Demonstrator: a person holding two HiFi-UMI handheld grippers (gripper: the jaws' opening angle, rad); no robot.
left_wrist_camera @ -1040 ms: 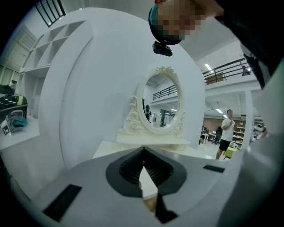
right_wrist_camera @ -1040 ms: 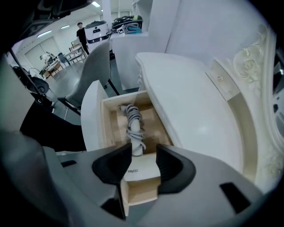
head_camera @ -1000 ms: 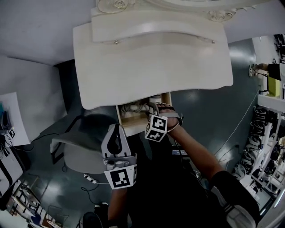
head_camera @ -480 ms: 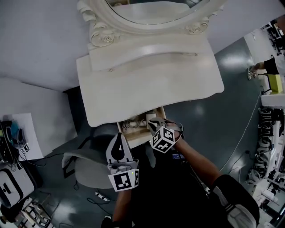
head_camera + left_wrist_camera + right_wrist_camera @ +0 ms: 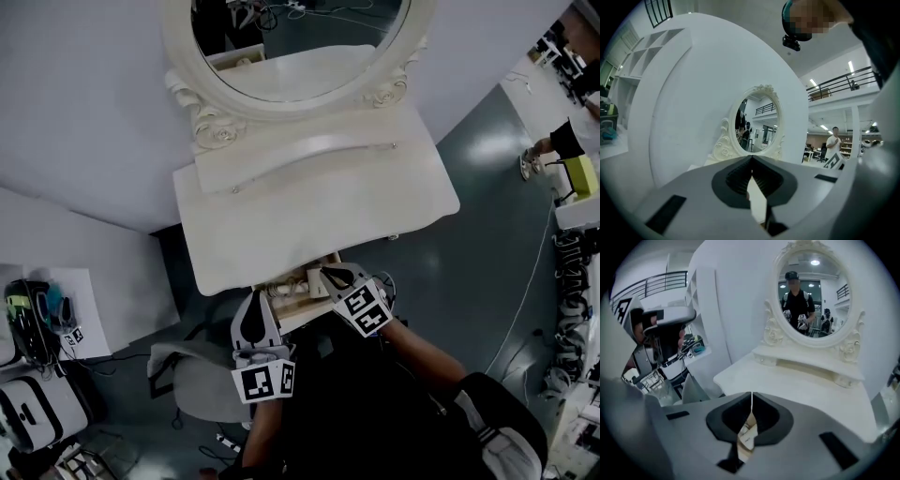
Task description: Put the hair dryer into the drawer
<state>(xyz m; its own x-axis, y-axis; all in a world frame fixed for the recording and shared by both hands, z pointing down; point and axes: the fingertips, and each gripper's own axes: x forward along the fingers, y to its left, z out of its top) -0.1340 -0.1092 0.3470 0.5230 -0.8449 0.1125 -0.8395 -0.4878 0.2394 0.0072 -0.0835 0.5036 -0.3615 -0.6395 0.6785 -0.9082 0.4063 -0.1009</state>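
The white dressing table (image 5: 309, 206) has a wooden drawer (image 5: 298, 298) standing open under its front edge. Pale things lie inside it; I cannot make out the hair dryer among them. My right gripper (image 5: 326, 273) hovers just above the drawer's right part. Its jaws have just been closing and now meet with nothing between them; its own view (image 5: 751, 397) shows the drawer through the gap below the tips. My left gripper (image 5: 253, 296) is near the drawer's left front corner, empty, its jaws touching at the tips (image 5: 751, 159) and pointing toward the mirror (image 5: 757, 119).
An oval mirror (image 5: 291, 37) stands on the back of the table. A grey chair (image 5: 202, 384) sits below left of the drawer. A white side table with devices (image 5: 37, 309) is at far left. A person (image 5: 562, 141) stands far right.
My right gripper has lifted out of the drawer, rolled, and shut empty. The left gripper has risen toward the drawer's front. The head view has tilted up, so the mirror now shows.
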